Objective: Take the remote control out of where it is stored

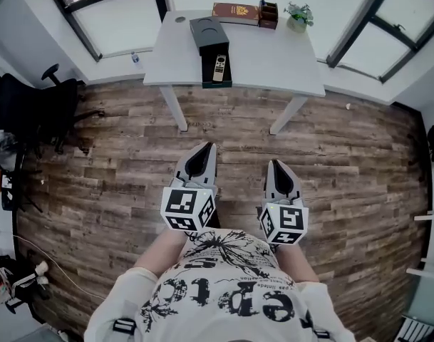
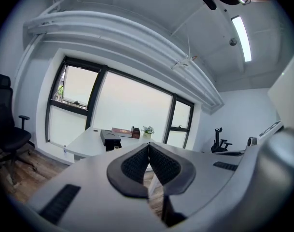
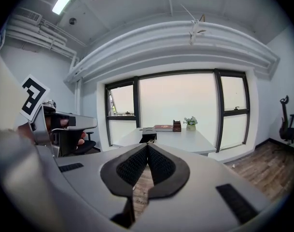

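Both grippers were held low over the wooden floor [image 1: 345,162], well apart from the white bench [image 1: 274,63]. Left hand-held gripper [image 1: 204,152]: jaws pressed together, nothing between them. Right hand-held gripper [image 1: 276,168]: likewise closed and empty. The remote control [image 1: 219,67] lay in an open black tray [image 1: 207,77] at the bench's near edge, just beside a black box [image 1: 209,33].

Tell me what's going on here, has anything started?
A person stands on the wood floor, back from the white table, holding the left gripper and right gripper, both shut and empty. The remote control lies in its open black box on the table, untouched.
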`<state>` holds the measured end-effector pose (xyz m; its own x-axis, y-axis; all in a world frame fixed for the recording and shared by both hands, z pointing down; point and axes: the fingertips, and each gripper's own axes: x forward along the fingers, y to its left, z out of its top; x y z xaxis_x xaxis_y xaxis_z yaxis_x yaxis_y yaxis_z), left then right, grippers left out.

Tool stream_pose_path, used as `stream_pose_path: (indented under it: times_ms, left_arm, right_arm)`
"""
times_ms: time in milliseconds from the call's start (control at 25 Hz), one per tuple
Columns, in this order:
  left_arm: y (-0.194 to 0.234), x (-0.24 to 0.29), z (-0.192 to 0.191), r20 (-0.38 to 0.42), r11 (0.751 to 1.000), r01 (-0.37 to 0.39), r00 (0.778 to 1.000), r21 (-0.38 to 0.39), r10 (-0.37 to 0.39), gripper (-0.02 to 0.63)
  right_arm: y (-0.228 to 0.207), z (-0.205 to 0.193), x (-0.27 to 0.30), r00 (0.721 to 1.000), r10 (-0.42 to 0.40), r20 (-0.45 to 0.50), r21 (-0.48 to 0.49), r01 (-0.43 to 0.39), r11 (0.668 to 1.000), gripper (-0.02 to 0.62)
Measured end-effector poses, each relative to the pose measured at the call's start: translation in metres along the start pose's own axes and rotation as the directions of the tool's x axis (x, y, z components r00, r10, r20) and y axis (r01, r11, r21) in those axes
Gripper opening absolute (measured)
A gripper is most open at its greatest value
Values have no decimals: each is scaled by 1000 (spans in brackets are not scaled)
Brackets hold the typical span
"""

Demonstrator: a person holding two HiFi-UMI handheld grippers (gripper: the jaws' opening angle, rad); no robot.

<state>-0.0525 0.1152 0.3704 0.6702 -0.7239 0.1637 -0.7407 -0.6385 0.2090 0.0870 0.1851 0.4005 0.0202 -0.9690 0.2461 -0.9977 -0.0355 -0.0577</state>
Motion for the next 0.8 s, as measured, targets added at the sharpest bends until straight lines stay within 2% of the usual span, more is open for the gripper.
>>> stream_pose_path:
  times_ms: [200, 320, 440, 560, 800]
  left_arm:
    - [42, 59, 19, -37, 997, 78, 996, -1, -78, 11]
    - [70, 91, 29, -60, 993, 117, 991, 24, -116, 12]
    - [98, 117, 32, -83, 990, 138, 987, 42, -134, 11]
    - [124, 139, 33, -109, 990, 138, 985, 33, -134, 11]
    - [139, 178, 21, -188, 987, 151, 972, 54, -139, 11]
  right_arm:
    - [4, 25, 70, 999, -36, -10, 11, 36, 999, 3]
    - [8, 35, 116, 999, -50, -23, 36, 51, 998, 3]
    - [10, 38, 155, 997, -63, -41, 80, 66, 995, 3]
    - [13, 41, 184, 996, -76, -54, 84, 81, 993, 3]
    - [-1, 40, 225, 992, -90, -88, 74, 97, 993, 3]
